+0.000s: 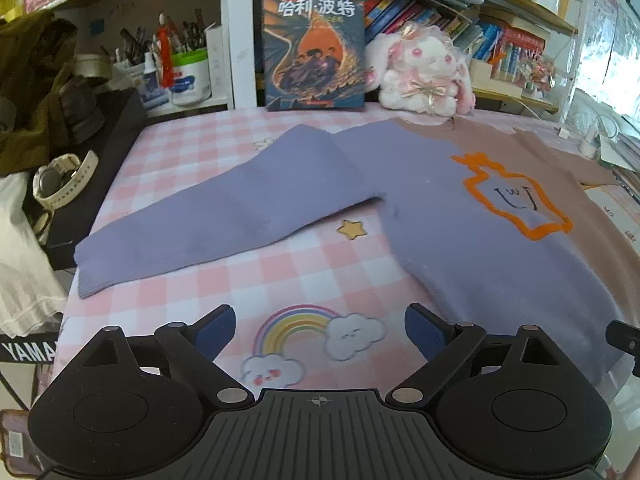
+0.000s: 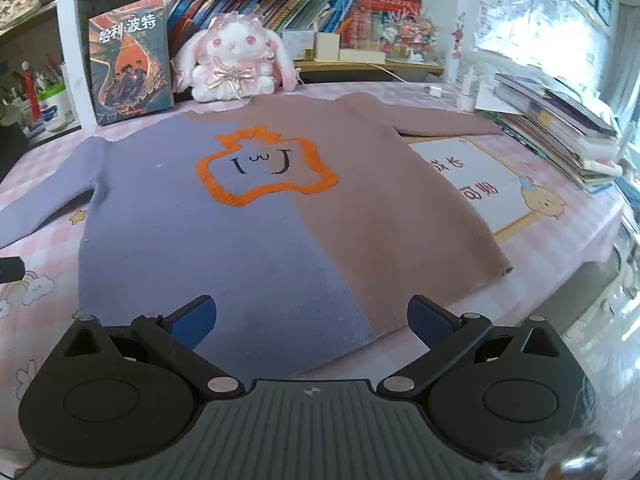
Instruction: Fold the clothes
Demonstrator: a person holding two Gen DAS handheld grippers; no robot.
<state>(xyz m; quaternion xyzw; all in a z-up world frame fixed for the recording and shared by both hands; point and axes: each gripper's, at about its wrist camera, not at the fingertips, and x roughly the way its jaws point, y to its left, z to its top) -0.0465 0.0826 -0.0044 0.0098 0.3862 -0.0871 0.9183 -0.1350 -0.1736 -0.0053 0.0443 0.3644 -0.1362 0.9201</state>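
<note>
A two-tone sweater (image 2: pixel 248 216), lilac on one half and dusty pink on the other, lies flat and face up on the checked tablecloth (image 1: pixel 304 280). An orange outlined motif (image 2: pixel 266 170) sits on its chest. Its lilac sleeve (image 1: pixel 224 208) stretches out to the left, the pink sleeve (image 2: pixel 436 122) to the far right. My left gripper (image 1: pixel 319 332) hovers open over the rainbow print, just left of the lilac hem. Above the hem's middle, my right gripper (image 2: pixel 312 320) is open and holds nothing.
A book (image 1: pixel 314 46) and a plush rabbit (image 2: pixel 234 62) stand at the table's back edge. Stacked books (image 2: pixel 560 136) and a white sheet (image 2: pixel 480 184) lie on the right. A watch (image 1: pixel 60 180) and dark clothing (image 1: pixel 32 92) sit off the left side.
</note>
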